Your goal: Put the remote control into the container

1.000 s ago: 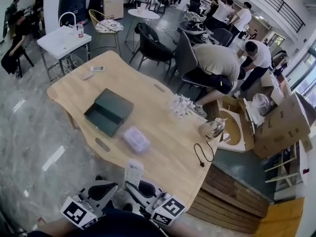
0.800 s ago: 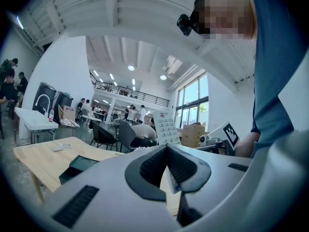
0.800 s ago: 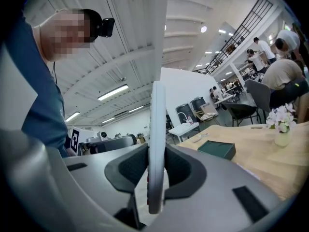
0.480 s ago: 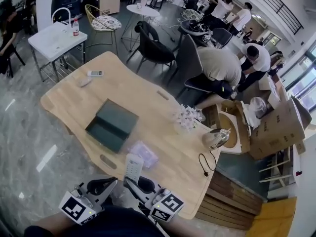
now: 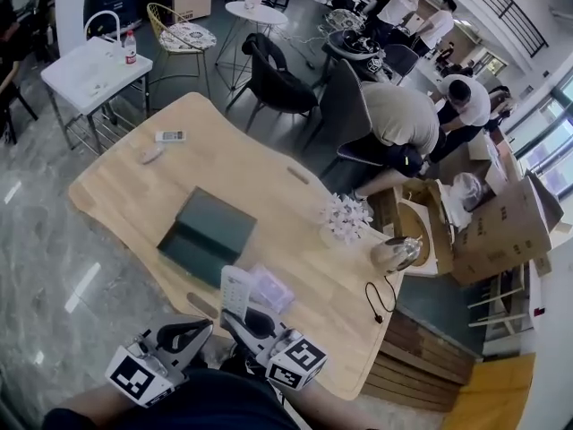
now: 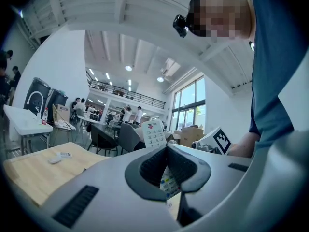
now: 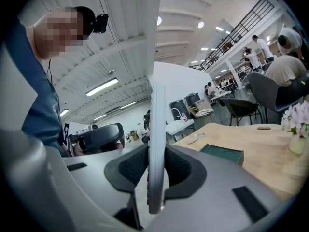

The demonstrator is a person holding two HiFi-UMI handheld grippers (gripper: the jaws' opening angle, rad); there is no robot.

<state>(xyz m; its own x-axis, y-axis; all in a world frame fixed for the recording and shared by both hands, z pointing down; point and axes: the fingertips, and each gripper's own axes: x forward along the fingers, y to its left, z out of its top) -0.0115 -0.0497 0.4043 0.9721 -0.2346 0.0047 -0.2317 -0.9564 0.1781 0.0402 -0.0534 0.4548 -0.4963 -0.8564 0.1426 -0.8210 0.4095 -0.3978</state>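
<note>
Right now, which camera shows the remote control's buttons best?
The left gripper view: the remote control faces that camera, so its keypad shows. The head view shows it small and upright in the right tongs. The right gripper view catches only its thin edge.

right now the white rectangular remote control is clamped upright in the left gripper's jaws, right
No: the right gripper has the white rectangular remote control clamped upright in its jaws, not the left one. The right gripper view shows it.
</note>
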